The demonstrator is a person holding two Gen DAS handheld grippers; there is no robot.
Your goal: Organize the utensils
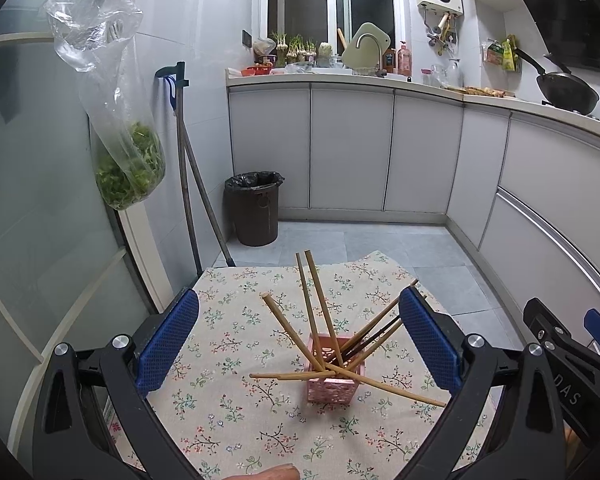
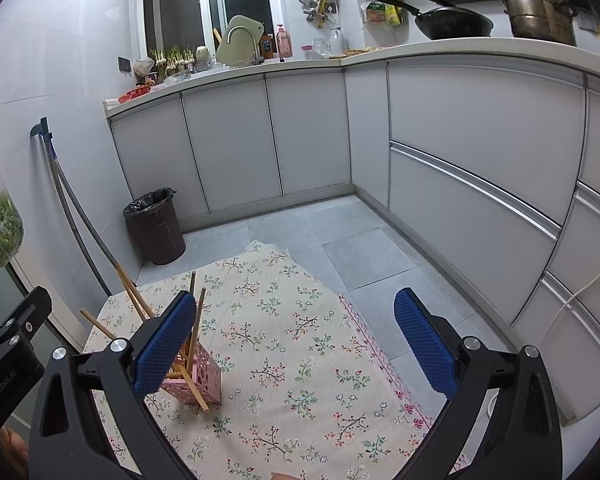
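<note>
Because the pink perforated holder (image 1: 333,370) stands upright near the middle of the floral tablecloth (image 1: 228,408), we can reach it from both sides, and most of the wooden chopsticks (image 1: 320,312) already lean inside it, fanned out in several directions. We judge that the sorting is nearly finished. One chopstick (image 1: 384,385) seems to lie low and almost flat, crossing the front of the holder with its tip pointing to the right; whether it rests on the cloth or on the rim, we cannot tell.

Our left gripper (image 1: 298,344) hovers over the holder with its blue pads wide apart and nothing between them, as if it frames the bundle. Our right gripper (image 2: 296,344) is also spread wide and empty, and it hangs over bare cloth to the right of the holder.

From the left wrist camera we see the whole fan of chopsticks and the low one in front, and also the right gripper's black body at the right edge. The right wrist camera shows the holder (image 2: 202,376) only partly, because its own left pad (image 2: 164,344) covers the near side. However, it shows the holder's lattice side wall and the right edge of the cloth, with the kitchen floor (image 2: 340,236) beyond.
</note>
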